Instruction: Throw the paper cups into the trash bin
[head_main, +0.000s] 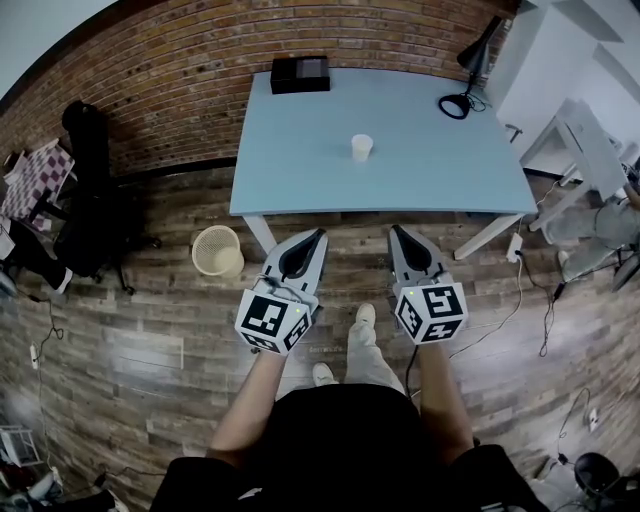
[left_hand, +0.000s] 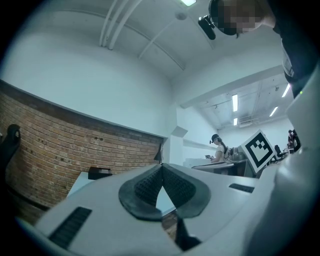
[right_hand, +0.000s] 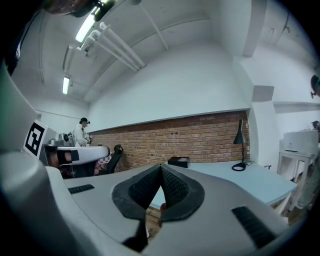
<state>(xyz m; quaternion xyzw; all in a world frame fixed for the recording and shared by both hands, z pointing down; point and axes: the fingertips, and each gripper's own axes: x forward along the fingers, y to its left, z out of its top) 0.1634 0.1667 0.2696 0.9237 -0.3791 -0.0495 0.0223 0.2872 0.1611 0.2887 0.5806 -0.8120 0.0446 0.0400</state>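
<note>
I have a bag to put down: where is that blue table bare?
Most of the table is bare: the left side in front of the black box, and the right between paper cup and desk lamp. Nowhere crowded.

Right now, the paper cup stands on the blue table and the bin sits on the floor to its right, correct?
Wrong side: the head view shows the bin on the floor left of the table. The paper cup is on it.

No word, number or brand name can be read anywhere. The only signs are black-and-white square pattern markers on the faces of the white marker cube on the left gripper and of the matching cube on the right gripper. They carry no letters or digits.
</note>
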